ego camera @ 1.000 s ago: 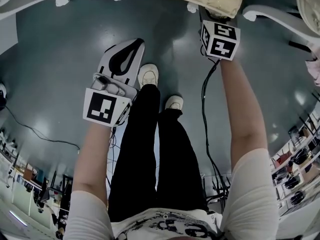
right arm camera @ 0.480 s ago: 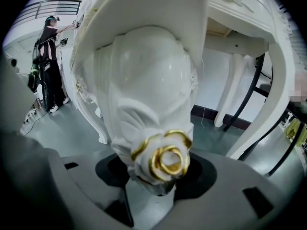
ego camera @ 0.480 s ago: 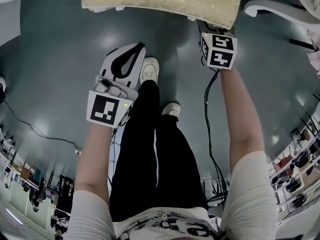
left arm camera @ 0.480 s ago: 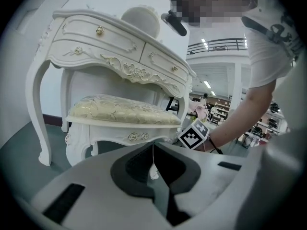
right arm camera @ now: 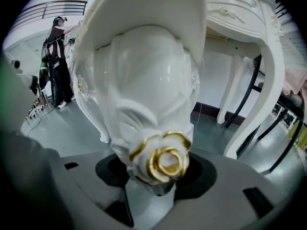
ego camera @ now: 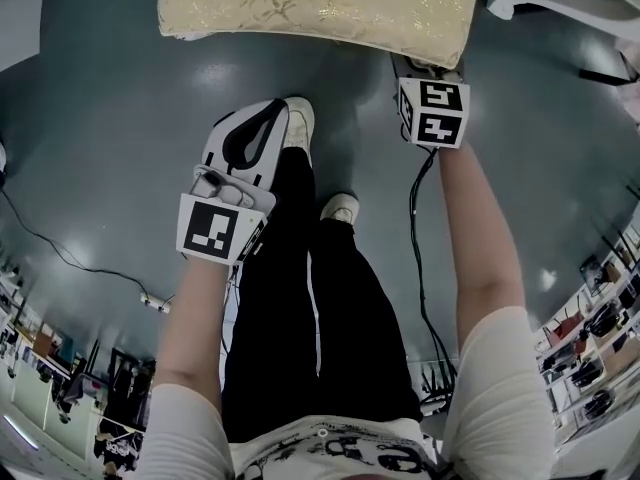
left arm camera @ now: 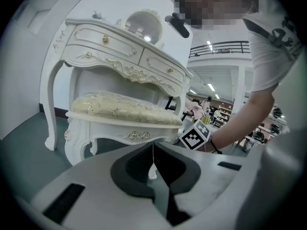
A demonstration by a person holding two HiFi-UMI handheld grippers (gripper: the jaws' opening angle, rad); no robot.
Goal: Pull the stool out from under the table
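The stool's cream, gold-patterned cushion fills the top of the head view. In the left gripper view the whole stool stands on carved white legs in front of the white dressing table. My right gripper reaches under the cushion's right corner and is shut on the stool's carved corner with its gold rose. My left gripper hangs free over the floor, below and left of the cushion, its jaws shut on nothing.
The person's legs and white shoes stand between the grippers. A black cable trails from the right gripper along the floor. A white table leg curves at the top right. Another person stands far off.
The stool has slid toward me, more of its cushion showing at the top. The right gripper came back with it, and the feet stepped back. The left gripper stayed shut and free.
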